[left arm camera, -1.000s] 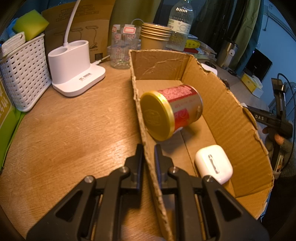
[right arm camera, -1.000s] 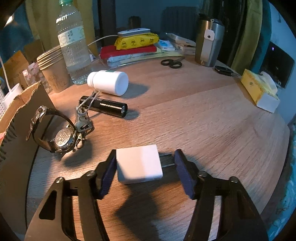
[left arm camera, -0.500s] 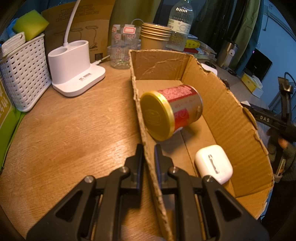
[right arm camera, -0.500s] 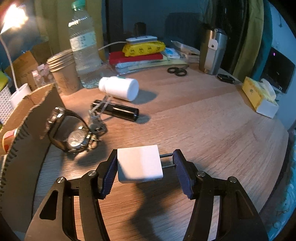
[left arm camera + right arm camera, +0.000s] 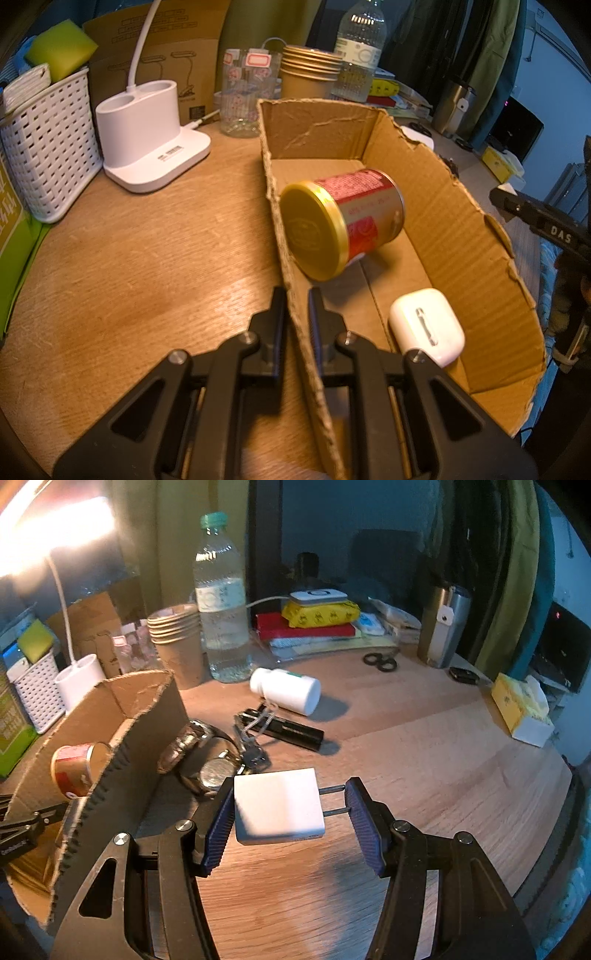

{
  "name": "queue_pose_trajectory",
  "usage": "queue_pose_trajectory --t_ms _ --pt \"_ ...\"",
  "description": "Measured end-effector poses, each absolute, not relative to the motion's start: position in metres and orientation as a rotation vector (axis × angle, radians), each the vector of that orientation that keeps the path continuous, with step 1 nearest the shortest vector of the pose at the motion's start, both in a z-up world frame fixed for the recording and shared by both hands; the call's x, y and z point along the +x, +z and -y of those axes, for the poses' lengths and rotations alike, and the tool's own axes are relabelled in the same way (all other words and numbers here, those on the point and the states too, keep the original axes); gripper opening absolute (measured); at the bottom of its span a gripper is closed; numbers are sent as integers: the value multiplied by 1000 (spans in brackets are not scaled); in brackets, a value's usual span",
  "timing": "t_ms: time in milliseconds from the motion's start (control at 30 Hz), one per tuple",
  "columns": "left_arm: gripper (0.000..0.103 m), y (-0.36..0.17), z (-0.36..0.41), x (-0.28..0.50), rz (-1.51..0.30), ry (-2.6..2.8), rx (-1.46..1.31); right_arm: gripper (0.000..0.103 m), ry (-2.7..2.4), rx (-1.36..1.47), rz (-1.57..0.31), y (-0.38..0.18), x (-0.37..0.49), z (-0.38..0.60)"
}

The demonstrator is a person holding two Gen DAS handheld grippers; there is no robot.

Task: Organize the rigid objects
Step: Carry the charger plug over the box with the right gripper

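The cardboard box wall is pinched by the left gripper; a white charger is clamped in the right gripper above the worktop.

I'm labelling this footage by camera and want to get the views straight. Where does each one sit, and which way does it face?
Left wrist: on the left tool, looking down its fingers, shut on the cardboard box wall; red can inside.
Right wrist: on the right tool, angled down over the table; white charger between its fingers.
Shared: box, can, water bottle; each shows part of the other tool.
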State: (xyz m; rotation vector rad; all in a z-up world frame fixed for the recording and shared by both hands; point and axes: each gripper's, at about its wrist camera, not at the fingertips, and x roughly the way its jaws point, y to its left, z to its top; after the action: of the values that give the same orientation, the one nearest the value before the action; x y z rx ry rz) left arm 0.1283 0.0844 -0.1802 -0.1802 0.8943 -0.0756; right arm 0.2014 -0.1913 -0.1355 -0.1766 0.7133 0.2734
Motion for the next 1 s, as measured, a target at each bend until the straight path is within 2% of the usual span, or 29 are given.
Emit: queue_pose_trajectory --t_ms 1000 --pt "13 -180 -84 128 -894 -75 -180 62 455 -263 -571 -88 141 125"
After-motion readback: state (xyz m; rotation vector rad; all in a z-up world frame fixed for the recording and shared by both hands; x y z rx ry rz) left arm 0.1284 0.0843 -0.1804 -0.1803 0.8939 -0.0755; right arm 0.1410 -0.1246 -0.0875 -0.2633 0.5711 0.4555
